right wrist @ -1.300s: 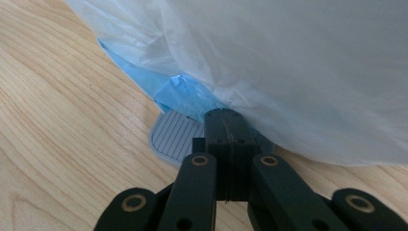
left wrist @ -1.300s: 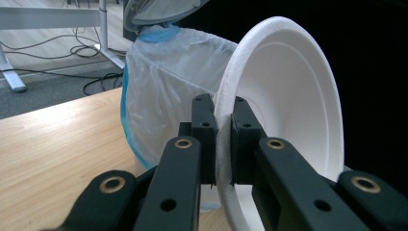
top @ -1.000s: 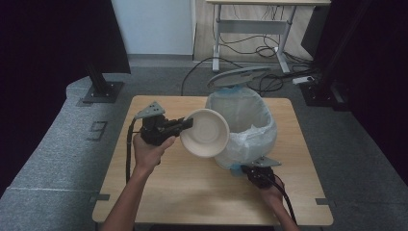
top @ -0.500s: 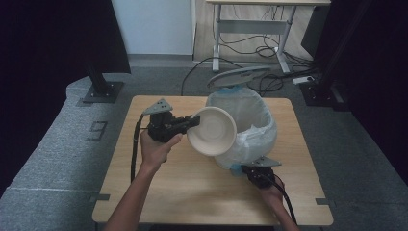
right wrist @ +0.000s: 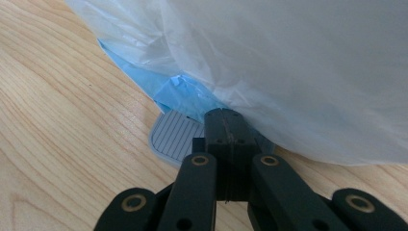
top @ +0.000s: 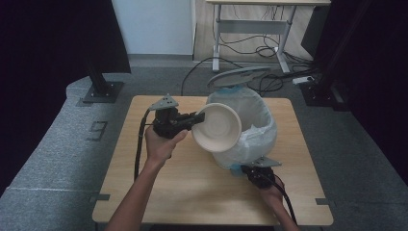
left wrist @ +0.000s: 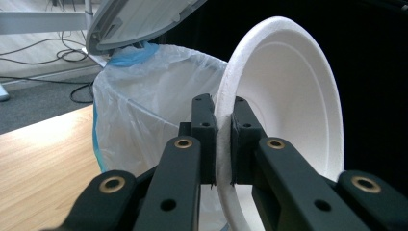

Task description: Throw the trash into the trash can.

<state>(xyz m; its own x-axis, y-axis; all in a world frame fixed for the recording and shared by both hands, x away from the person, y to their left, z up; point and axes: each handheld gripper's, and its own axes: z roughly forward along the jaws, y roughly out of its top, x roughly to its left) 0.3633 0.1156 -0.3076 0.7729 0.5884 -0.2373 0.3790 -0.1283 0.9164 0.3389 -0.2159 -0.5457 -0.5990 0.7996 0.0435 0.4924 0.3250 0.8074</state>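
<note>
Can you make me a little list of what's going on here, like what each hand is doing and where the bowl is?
Left gripper: fingers shut on the white bowl's rim.
Bowl: tilted on edge, beside the bin's opening.
Bin: white bag liner, lid up.
Right gripper: fingers shut, pressing on the grey pedal.
Table: light wood.

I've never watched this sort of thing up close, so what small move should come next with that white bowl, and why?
Probably carry the bowl a little farther over the bin's open mouth, then let go. The left gripper pinches the bowl's rim, tipped on edge beside the bag. The lid stands raised, and the right gripper, jaws shut, presses the pedal.
</note>
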